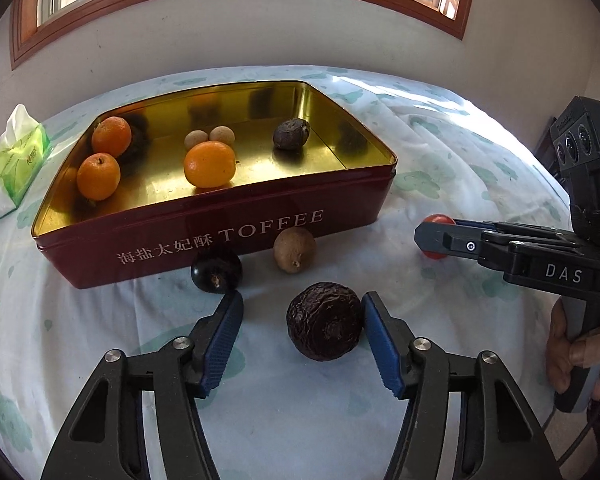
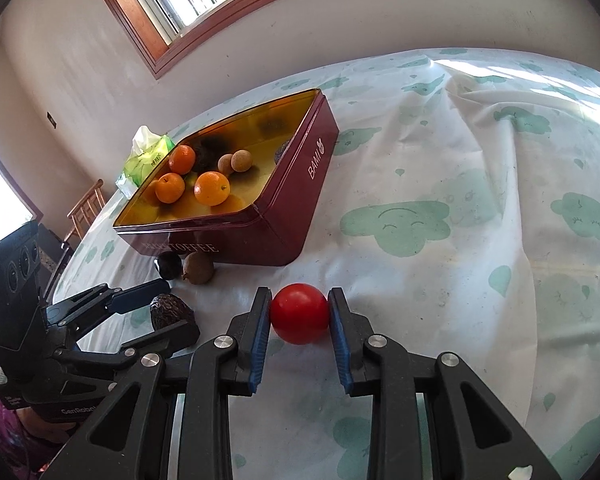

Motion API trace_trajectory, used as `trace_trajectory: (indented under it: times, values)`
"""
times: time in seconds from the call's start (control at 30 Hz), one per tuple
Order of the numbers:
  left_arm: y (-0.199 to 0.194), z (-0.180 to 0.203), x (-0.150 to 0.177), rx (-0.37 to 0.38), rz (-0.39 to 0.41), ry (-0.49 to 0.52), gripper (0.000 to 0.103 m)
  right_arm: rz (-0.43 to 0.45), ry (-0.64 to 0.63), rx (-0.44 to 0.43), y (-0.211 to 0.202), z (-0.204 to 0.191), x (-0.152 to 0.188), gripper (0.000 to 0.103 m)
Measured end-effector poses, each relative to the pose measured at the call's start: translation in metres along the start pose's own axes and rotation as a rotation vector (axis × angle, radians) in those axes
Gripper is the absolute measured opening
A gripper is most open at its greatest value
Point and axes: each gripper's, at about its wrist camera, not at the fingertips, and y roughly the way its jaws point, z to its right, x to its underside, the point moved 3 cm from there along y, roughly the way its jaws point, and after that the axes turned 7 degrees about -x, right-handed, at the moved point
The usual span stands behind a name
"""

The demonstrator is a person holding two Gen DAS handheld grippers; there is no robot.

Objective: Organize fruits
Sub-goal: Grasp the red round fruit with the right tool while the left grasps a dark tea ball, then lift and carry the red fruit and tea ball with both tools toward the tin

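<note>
A wrinkled dark fruit (image 1: 325,322) lies on the sheet between the jaws of my left gripper (image 1: 302,300). The right pad (image 1: 382,344) touches it, while the left pad (image 1: 222,344) stands well clear, so the gripper is open. My right gripper (image 2: 300,294) is shut on a red round fruit (image 2: 299,314), with both pads pressed to its sides. The open maroon toffee tin (image 1: 220,196) holds three oranges (image 1: 209,164), two small tan fruits (image 1: 221,135) and another wrinkled dark fruit (image 1: 291,133). Against its front wall sit a dark round fruit (image 1: 216,270) and a brown oval fruit (image 1: 295,249).
Everything rests on a white sheet with green cloud prints (image 2: 460,184) that is wrinkled to the right. A green tissue pack (image 1: 12,160) stands left of the tin. A person's hand (image 1: 576,352) grips the right handle. A wall and window lie behind.
</note>
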Motion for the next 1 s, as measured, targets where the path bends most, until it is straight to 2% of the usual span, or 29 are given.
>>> trace_trajectory:
  times: [0.03, 0.07, 0.37, 0.77, 1.0]
  values:
    - [-0.001, 0.000, 0.000, 0.004, 0.003, -0.002, 0.042, 0.000, 0.000, 0.000, -0.001, 0.001, 0.000, 0.027]
    - [-0.001, 0.000, 0.001, 0.004, 0.007, -0.002, 0.033, 0.000, 0.000, 0.000, 0.000, 0.000, 0.000, 0.027]
    - [-0.026, -0.024, 0.013, -0.011, 0.057, -0.072, 0.034, -0.004, -0.010, 0.015, 0.001, -0.001, 0.000, 0.027]
    - [-0.058, -0.057, 0.020, -0.111, 0.116, -0.103, 0.034, -0.004, -0.038, 0.083, 0.003, -0.011, 0.003, 0.027]
    - [-0.069, -0.067, 0.025, -0.140, 0.133, -0.098, 0.034, 0.035, -0.046, 0.020, -0.012, -0.041, 0.017, 0.027]
